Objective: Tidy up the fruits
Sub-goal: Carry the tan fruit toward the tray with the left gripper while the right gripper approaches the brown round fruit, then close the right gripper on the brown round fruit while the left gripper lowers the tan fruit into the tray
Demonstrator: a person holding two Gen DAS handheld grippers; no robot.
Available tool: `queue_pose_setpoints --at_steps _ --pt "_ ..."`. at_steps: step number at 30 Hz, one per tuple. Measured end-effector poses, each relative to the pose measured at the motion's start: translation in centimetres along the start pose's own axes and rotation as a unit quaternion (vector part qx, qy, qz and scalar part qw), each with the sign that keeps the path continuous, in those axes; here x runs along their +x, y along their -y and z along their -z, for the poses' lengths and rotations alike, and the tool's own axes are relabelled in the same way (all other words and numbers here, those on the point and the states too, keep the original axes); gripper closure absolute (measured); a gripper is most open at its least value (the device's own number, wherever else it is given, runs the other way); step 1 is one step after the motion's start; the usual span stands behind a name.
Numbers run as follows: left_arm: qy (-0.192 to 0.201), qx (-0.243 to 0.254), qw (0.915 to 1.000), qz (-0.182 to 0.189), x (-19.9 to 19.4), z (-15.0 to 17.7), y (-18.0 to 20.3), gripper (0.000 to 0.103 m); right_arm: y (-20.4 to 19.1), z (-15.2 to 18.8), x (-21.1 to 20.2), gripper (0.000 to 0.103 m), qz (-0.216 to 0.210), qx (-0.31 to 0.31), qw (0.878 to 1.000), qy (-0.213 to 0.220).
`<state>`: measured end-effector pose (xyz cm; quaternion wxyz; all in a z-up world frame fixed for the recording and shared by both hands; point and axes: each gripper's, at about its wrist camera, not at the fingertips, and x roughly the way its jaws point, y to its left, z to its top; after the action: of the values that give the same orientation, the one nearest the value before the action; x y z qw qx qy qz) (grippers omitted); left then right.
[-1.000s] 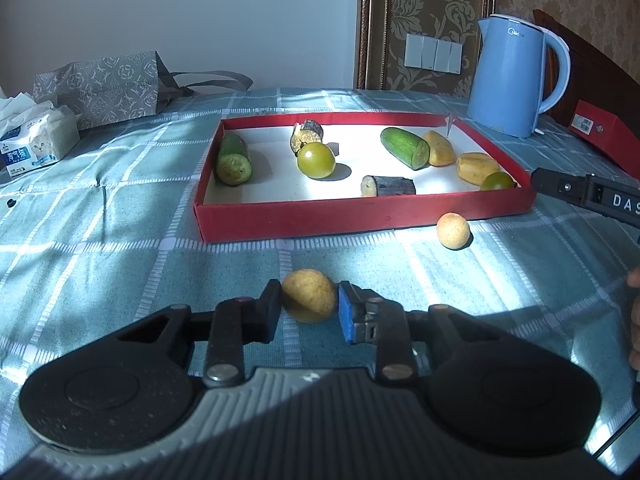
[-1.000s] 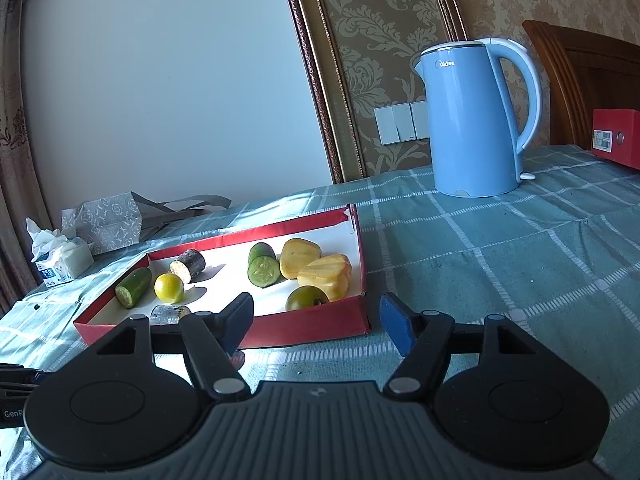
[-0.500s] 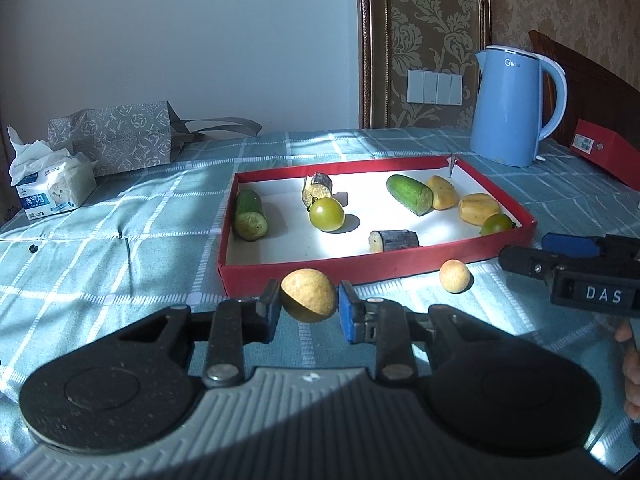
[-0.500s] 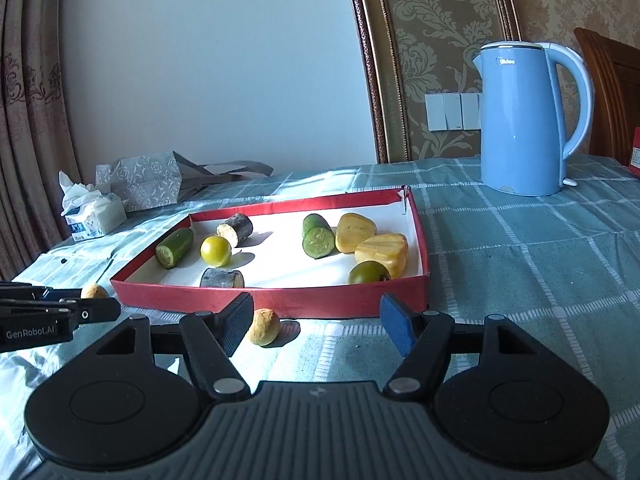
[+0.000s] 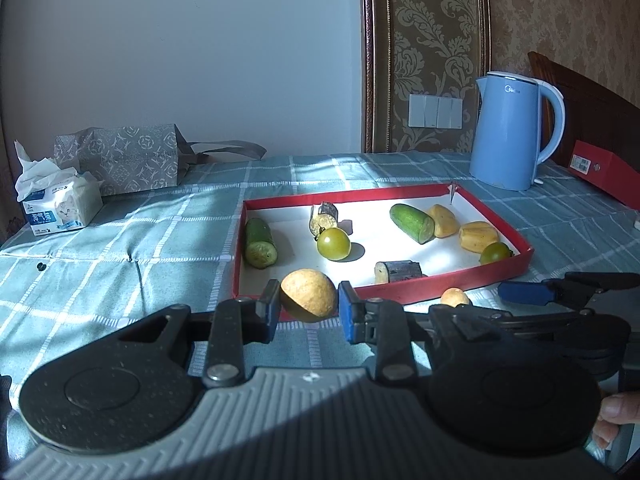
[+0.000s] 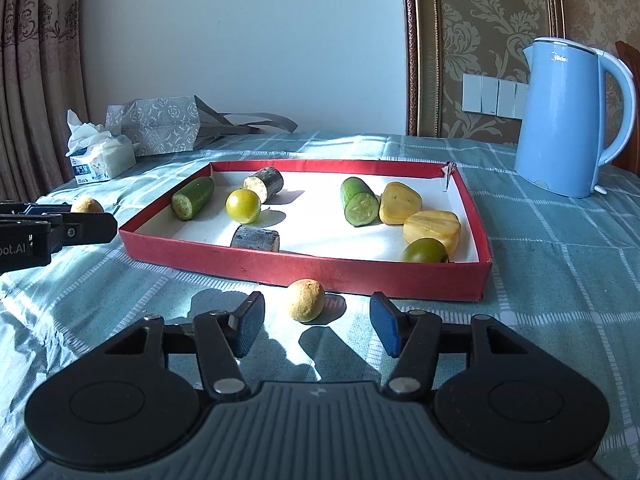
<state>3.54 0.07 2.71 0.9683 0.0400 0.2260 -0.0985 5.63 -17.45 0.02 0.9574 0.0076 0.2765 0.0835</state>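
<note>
My left gripper [image 5: 309, 307] is shut on a round tan fruit [image 5: 309, 295], held above the cloth just in front of the red tray [image 5: 400, 294]. A second tan fruit [image 6: 306, 299] lies on the cloth against the tray's front wall [image 6: 304, 270]. My right gripper [image 6: 317, 326] straddles it from the near side; its jaws are closing and the pads stand clear of the fruit. In the tray lie cucumber pieces [image 6: 193, 199], green tomatoes [image 6: 243, 206], yellow chunks [image 6: 431, 226] and dark cane pieces [image 6: 255, 238]. The right gripper's fingers [image 5: 524, 293] show at the right of the left wrist view.
A blue kettle [image 6: 568, 120] stands beyond the tray's right end. A tissue pack [image 6: 102, 156] and a grey paper bag [image 6: 160, 124] sit at the far left. A red box [image 5: 604, 172] lies at the right edge. A thumb [image 5: 616, 410] shows low right.
My left gripper has lifted the tan fruit off the cloth. My right gripper has swung left to the other tan fruit, and its jaws have narrowed.
</note>
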Motion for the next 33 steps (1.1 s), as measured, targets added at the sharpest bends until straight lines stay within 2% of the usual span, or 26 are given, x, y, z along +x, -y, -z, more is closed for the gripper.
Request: queue_pose_setpoints --at_steps 2,7,13,16,22,25,30,33 --pt "0.001 -0.002 1.0000 -0.001 -0.1 0.0 -0.2 0.076 -0.2 0.0 0.5 0.049 0.000 -0.005 1.000 -0.007" --pt "-0.002 -0.002 1.0000 -0.002 -0.1 0.1 -0.3 0.076 -0.8 -0.5 1.9 0.069 -0.005 -0.014 1.000 -0.022" --pt "-0.005 0.001 1.0000 -0.007 0.1 0.2 -0.4 0.076 -1.0 -0.8 2.7 0.070 -0.001 -0.022 0.999 -0.026" --pt "-0.007 -0.001 0.9999 -0.008 0.2 0.3 -0.5 0.076 -1.0 -0.7 3.1 0.077 -0.004 -0.021 0.999 -0.032" --pt "-0.012 -0.001 0.9999 -0.010 0.5 0.2 -0.4 0.076 -1.0 -0.6 2.9 0.078 -0.008 -0.029 0.999 -0.030" --pt "-0.014 0.000 0.9998 -0.013 0.6 0.2 -0.3 0.075 -0.9 -0.5 1.8 0.078 -0.016 -0.028 0.999 -0.014" --pt "-0.018 0.004 0.9996 -0.022 1.2 0.1 -0.1 0.075 1.6 -0.1 -0.1 0.078 -0.060 0.022 0.997 0.034" --pt "-0.019 0.001 0.9995 -0.027 1.6 0.0 0.0 0.075 2.9 -0.1 -0.1 0.078 -0.051 0.044 0.997 0.035"
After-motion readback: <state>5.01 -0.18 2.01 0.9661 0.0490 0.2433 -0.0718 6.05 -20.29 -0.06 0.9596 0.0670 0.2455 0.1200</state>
